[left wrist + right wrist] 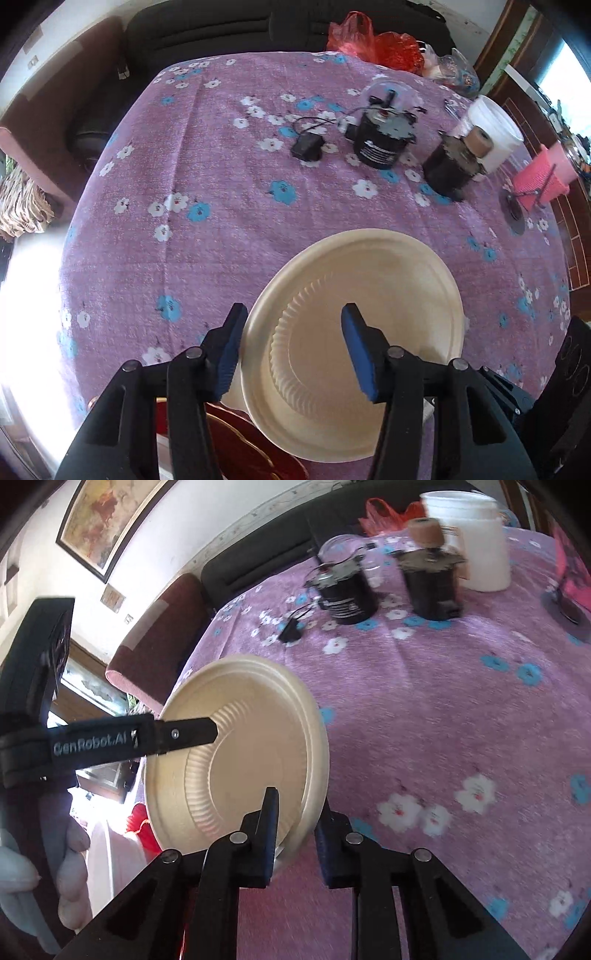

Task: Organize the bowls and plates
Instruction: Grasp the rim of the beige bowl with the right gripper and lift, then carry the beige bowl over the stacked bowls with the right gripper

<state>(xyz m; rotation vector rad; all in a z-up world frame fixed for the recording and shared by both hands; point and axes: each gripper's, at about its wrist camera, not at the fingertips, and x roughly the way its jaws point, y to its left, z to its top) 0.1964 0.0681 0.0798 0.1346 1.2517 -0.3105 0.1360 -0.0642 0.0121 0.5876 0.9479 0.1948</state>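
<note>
A cream paper plate [369, 280] hangs tilted above the purple flowered tablecloth [184, 221]. My right gripper [297, 806] is shut on the plate's [240, 738] lower rim, one finger inside and one behind it. My left gripper [294, 309] straddles the plate's left rim. Its left pad lies just outside the rim and its right pad hovers over the ribbed well, with a wide gap between the jaws. One of its fingers [192, 734] reaches over the plate's upper left edge. A red plate with a gold rim [243, 446] lies below, partly hidden.
Two black cylindrical devices [380, 140] [448, 170], a small black adapter [306, 146], a white tub [495, 129] and a pink basket [546, 173] stand at the table's far right. Red plastic bags [373, 40] lie at the back edge. A person's hand [70, 853] holds the left gripper.
</note>
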